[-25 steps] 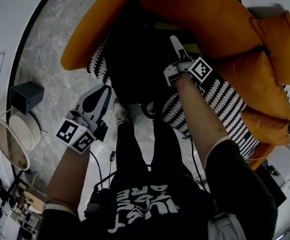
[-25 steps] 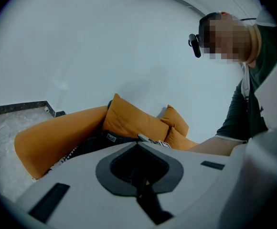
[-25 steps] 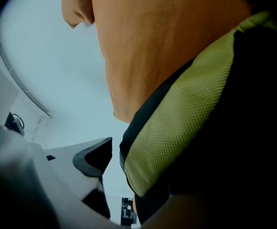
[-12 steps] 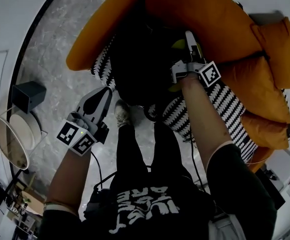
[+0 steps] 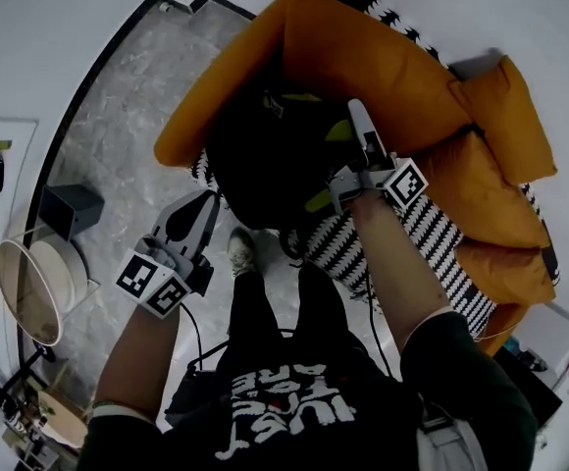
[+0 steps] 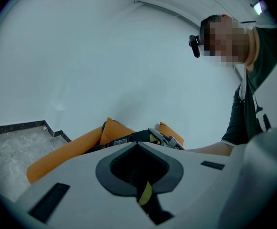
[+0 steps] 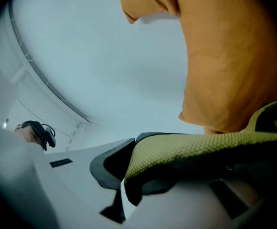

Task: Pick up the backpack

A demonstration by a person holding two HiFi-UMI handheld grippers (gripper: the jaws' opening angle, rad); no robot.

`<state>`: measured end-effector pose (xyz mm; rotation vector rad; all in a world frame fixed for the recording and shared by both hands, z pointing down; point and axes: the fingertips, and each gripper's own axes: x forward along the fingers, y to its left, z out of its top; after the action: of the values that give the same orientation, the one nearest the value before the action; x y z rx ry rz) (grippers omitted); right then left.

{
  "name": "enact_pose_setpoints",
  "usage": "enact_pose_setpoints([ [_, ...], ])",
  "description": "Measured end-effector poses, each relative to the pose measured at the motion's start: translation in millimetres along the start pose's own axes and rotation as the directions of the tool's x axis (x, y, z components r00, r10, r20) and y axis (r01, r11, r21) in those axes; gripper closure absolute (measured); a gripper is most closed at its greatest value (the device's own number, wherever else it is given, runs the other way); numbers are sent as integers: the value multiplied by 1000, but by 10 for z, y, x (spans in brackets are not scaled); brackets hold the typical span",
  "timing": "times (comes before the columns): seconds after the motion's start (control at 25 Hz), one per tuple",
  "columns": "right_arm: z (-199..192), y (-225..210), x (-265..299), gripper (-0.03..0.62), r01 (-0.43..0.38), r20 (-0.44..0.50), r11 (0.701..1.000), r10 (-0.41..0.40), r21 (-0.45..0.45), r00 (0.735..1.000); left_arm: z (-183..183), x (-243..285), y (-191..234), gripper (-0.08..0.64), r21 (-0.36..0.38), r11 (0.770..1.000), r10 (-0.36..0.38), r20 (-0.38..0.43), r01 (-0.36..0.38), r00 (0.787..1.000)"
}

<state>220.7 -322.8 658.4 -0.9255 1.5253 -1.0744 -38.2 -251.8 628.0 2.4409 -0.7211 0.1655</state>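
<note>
The black backpack (image 5: 265,155) with yellow-green trim hangs in front of the orange sofa (image 5: 383,57). My right gripper (image 5: 356,114) points upward beside it and is shut on its padded yellow-green mesh strap (image 7: 200,149), which lies across the jaws in the right gripper view. My left gripper (image 5: 206,202) touches the pack's lower left edge. In the left gripper view its jaws are together, with a thin black and yellow strip (image 6: 144,192) pinched in their seam. The backpack's top (image 6: 143,136) shows just past the tips.
A black-and-white patterned blanket (image 5: 441,234) lies on the sofa seat. Orange cushions (image 5: 505,116) sit at the right. A round white stool (image 5: 29,283) and a dark box (image 5: 69,209) stand on the marble floor (image 5: 118,96) at left. My shoe (image 5: 237,248) is below the pack.
Both grippers have risen, the right one more, and it now tilts upward. The backpack has come up off the sofa seat with them, and its yellow-green strap now shows.
</note>
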Motion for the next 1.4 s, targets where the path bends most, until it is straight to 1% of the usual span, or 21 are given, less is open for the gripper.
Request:
enact_pose_setpoints([
  [0.16, -264, 424, 122, 532, -51, -67, 998, 53, 36, 996, 286, -101, -187, 549, 33, 999, -4, 40, 3, 999],
  [0.32, -557, 783, 173, 532, -52, -122, 996, 60, 73, 991, 538, -300, -359, 549, 52, 999, -6, 58, 3, 998],
  [0.6, -1012, 1454, 434, 534, -93, -260, 994, 104, 53, 960, 1093, -611, -525, 549, 108, 994, -15, 132, 1, 991],
  [0.72, -1128, 1699, 569, 534, -108, -303, 994, 113, 32, 946, 1325, -735, -574, 549, 127, 992, -19, 171, -3, 985],
  [0.84, -1138, 1947, 720, 534, -122, -337, 993, 113, -6, 935, 1535, -842, -626, 549, 135, 991, -16, 201, -12, 979],
  [1.0, -1027, 2386, 933, 534, -175, -364, 981, 131, -89, 922, 1817, -963, -719, 549, 162, 987, -19, 239, -20, 971],
  [1.2, -765, 3020, 1318, 534, -263, -386, 942, 169, -207, 907, 2270, -1010, -841, 549, 229, 973, -51, 283, -16, 958],
  [1.4, -479, 3554, 1651, 534, -309, -395, 898, 173, -312, 902, 2668, -1044, -992, 549, 289, 957, -76, 301, -15, 951],
])
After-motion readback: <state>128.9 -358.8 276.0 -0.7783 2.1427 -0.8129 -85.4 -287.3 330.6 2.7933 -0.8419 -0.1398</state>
